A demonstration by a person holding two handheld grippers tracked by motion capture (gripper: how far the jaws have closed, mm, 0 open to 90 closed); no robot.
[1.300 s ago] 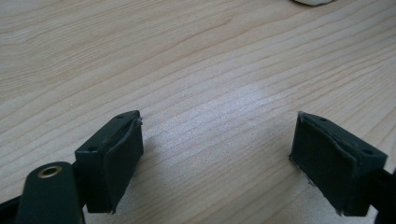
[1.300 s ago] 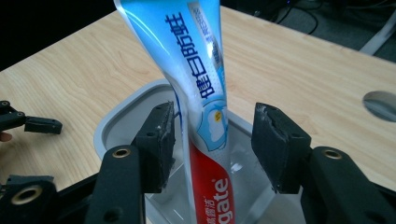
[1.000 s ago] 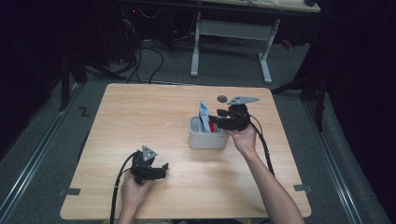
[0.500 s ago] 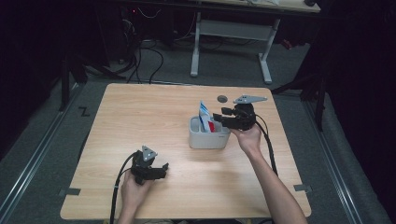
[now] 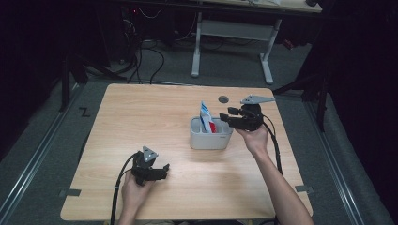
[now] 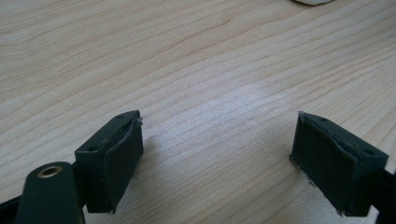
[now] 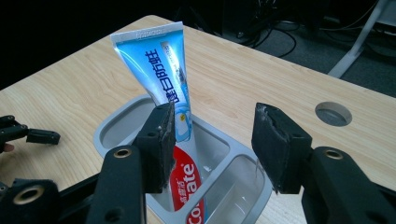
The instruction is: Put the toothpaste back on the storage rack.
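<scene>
The toothpaste tube [image 7: 161,84] stands tilted in a grey holder [image 5: 210,139] near the tabletop's middle, toward the right edge. The right gripper [image 7: 212,140], jaws apart and just narrowing with nothing pinched, seems to be letting go; backing off without knocking the tube comes next. The left gripper [image 5: 155,171] rests wide open by the near edge. A round grommet [image 5: 223,99] lies beyond.

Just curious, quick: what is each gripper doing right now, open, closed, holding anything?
Left gripper: open, empty, over the table.
Right gripper: open, holding nothing, beside the toothpaste tube.
</scene>
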